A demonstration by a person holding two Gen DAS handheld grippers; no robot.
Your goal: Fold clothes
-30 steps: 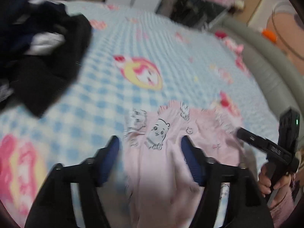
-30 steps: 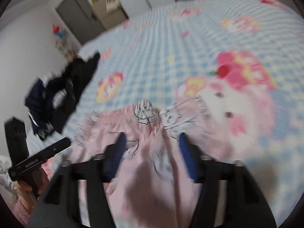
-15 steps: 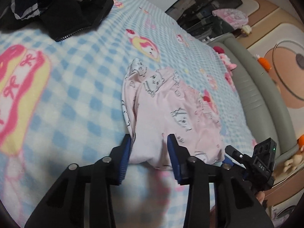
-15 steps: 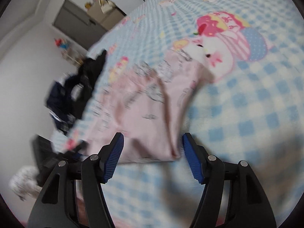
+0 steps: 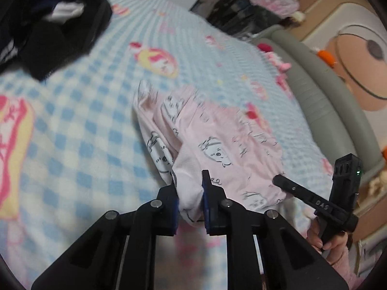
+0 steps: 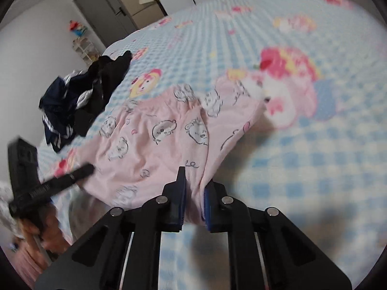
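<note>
We have the near hem of the pink garment between both tongs: the left gripper is closing on one corner and the right gripper on the other. The cloth stretches away from us over the checked blanket, pale pink with small cartoon faces, rumpled

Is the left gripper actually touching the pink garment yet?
Touching. In the left wrist view the left gripper is closing, and the pink garment has its near edge bunched between the blue pads, pressed on both sides.
</note>
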